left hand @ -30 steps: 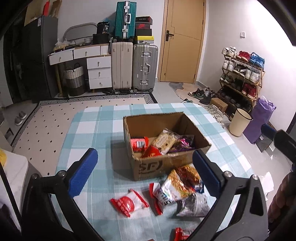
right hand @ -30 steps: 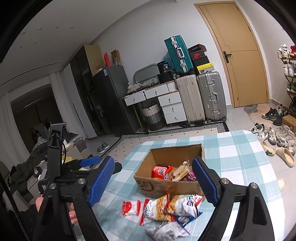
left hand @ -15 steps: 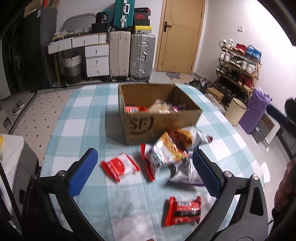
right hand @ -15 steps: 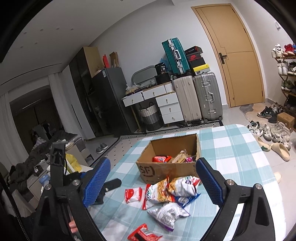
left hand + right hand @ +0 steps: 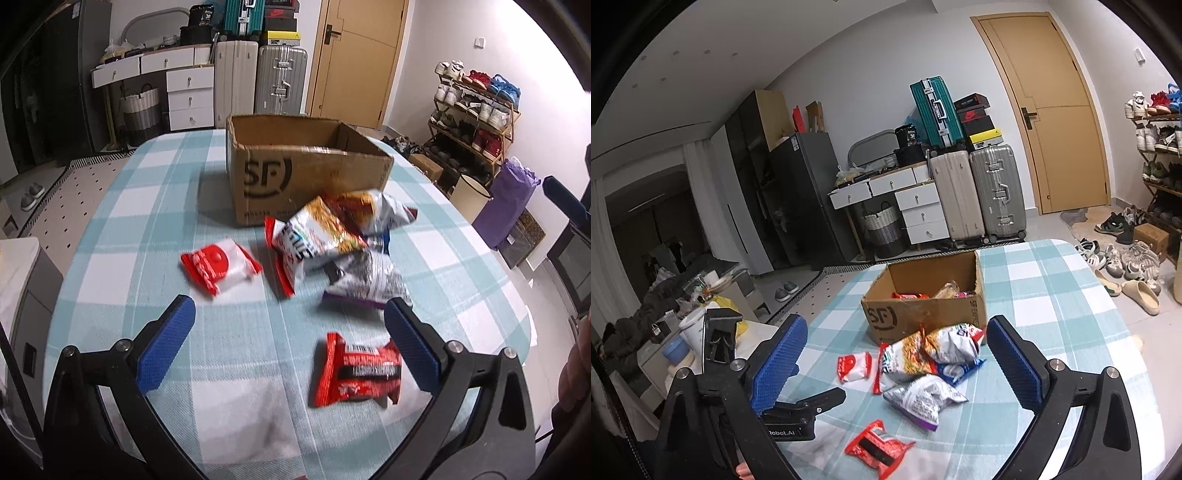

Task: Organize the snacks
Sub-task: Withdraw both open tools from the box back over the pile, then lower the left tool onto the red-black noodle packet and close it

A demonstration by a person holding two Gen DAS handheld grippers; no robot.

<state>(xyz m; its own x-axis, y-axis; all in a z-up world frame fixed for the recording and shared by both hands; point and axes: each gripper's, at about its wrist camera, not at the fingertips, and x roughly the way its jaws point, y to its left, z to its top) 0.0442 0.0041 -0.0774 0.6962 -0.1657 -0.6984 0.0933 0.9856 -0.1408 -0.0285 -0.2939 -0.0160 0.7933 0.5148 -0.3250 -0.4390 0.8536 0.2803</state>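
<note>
An open cardboard box (image 5: 310,177) (image 5: 923,314) stands mid-table with several snack packs inside. In front of it lies a pile of chip bags (image 5: 332,229) (image 5: 931,350), a silver and purple bag (image 5: 369,280) (image 5: 919,400), a red and white pack (image 5: 218,264) (image 5: 854,365) and a red pack (image 5: 356,371) (image 5: 877,448). My left gripper (image 5: 288,347) is open low over the cloth, the red pack lying untouched just inside its right finger. My right gripper (image 5: 894,363) hangs higher, its jaws opening wide, with nothing between them.
A blue checked cloth (image 5: 147,206) covers the table. Suitcases (image 5: 975,192), drawers (image 5: 916,206) and a door (image 5: 1056,122) stand behind. A shoe rack (image 5: 472,110), a bin (image 5: 469,192) and a purple bag (image 5: 509,206) are on the right; loose shoes (image 5: 1126,266) lie on the floor.
My left gripper has dropped toward the table and drawn back, so the red pack has come into view between its fingers. My right gripper has spread wider and pulled back from the box.
</note>
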